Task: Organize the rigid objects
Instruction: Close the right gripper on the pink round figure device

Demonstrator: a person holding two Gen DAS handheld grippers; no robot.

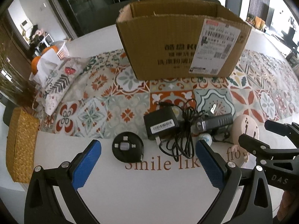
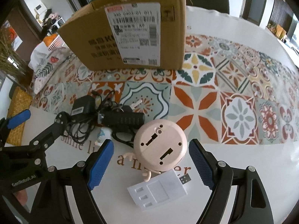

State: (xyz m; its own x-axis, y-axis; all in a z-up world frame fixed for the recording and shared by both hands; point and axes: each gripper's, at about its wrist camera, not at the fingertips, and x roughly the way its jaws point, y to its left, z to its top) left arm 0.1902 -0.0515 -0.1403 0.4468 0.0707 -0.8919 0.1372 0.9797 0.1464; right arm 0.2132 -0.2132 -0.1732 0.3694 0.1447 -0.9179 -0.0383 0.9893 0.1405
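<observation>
An open cardboard box (image 1: 179,43) stands on the patterned runner; it also shows in the right wrist view (image 2: 129,37). In front of it lie a round black tape measure (image 1: 127,146), a black power adapter with tangled cord (image 1: 162,125), a black ribbed device (image 1: 216,123), a pink round toy (image 2: 160,147) and a white USB plug block (image 2: 158,190). My left gripper (image 1: 148,160) is open, low over the table just short of the tape measure and adapter. My right gripper (image 2: 151,160) is open, its fingers either side of the pink toy.
A woven yellow basket (image 1: 20,145) sits at the table's left edge. A floral cloth tissue holder (image 1: 58,78) and oranges (image 1: 35,61) lie behind it. A small white-blue figure (image 2: 104,132) lies by the cords. The table carries printed lettering.
</observation>
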